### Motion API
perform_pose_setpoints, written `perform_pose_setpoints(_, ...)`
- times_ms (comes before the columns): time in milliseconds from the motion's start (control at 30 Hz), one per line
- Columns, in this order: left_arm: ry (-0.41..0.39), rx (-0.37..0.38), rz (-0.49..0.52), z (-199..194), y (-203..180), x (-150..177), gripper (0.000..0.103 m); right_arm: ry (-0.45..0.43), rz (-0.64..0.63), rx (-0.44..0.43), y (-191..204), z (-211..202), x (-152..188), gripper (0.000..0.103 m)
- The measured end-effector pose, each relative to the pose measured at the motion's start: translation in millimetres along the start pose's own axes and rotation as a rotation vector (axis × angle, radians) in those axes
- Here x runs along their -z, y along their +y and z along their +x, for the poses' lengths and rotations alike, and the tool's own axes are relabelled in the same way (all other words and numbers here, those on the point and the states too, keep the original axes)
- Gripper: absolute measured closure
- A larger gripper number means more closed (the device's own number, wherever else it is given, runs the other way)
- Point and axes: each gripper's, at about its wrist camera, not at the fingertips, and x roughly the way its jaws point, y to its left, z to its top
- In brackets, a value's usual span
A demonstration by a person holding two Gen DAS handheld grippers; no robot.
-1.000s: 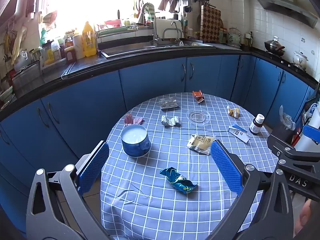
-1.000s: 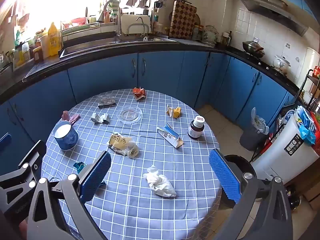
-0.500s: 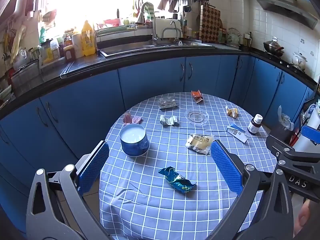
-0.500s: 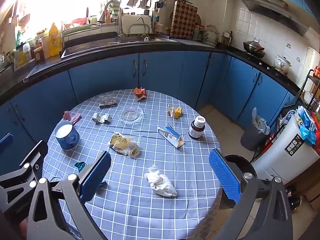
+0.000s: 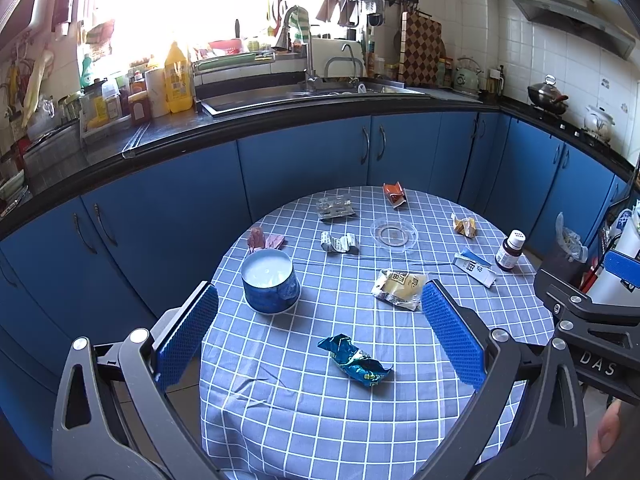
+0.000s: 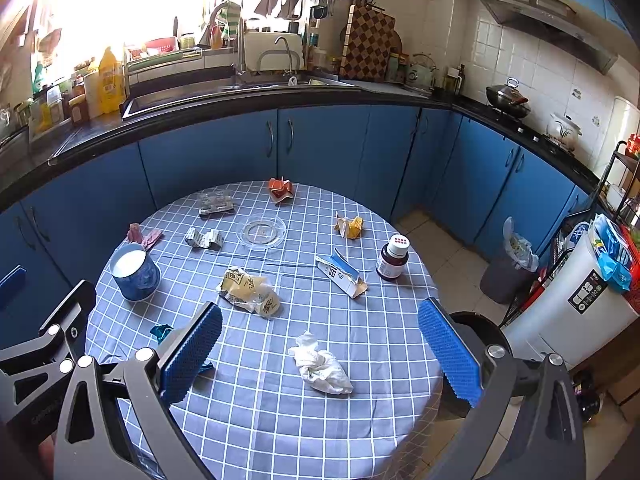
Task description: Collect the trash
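Cluttering checked tablecloth (blue kitchen): trash.

Both claws (left, right) agape, empty

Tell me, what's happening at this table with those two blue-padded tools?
A person holds a claw in each hand above a round table strewn with litter, about to collect trash. Both are open and empty. The left claw hangs over a crumpled blue wrapper; the right claw hangs over a wadded white tissue. Nothing is gripped yet. Farther off lie a yellow wrapper, a small carton, a blue cup and a brown bottle.
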Motion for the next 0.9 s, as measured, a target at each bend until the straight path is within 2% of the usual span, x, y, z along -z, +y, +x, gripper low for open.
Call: perform_pose_setpoints(900,-0.006,-0.003,-0.004,-3.0,3.5,-2.4,0.003,-0.004,-0.001,-0.003,-0.1,-2.1,0.4,0.007)
